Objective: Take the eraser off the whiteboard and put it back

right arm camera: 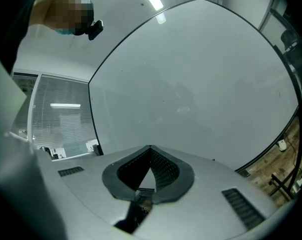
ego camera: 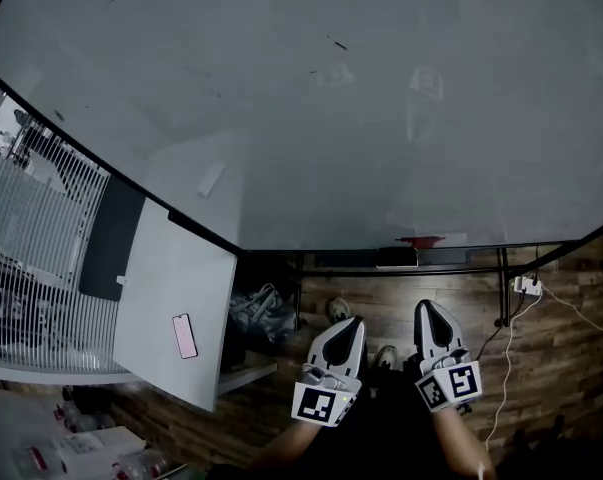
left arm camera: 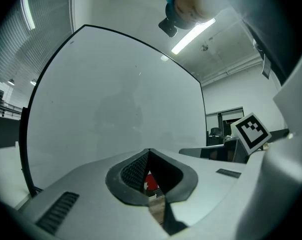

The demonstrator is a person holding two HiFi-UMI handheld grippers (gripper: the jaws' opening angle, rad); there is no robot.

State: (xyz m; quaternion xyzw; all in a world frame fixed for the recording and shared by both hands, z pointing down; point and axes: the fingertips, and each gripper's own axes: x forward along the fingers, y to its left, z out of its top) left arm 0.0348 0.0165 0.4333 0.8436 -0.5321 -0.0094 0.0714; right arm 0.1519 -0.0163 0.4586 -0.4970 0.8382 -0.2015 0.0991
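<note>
A large whiteboard fills the upper part of the head view. A small red eraser sits at its lower edge, above the black tray. My left gripper and right gripper hang side by side below the board, well short of the eraser, both shut and empty. In the left gripper view the jaw tips meet, and a red patch, the eraser, shows through the gap below them. The right gripper points at the bare whiteboard with its tips together.
A white panel with a pink phone on it leans at the left, beside a white wire rack. The board's black stand leg, a power strip and a white cable stand on the wood floor at the right.
</note>
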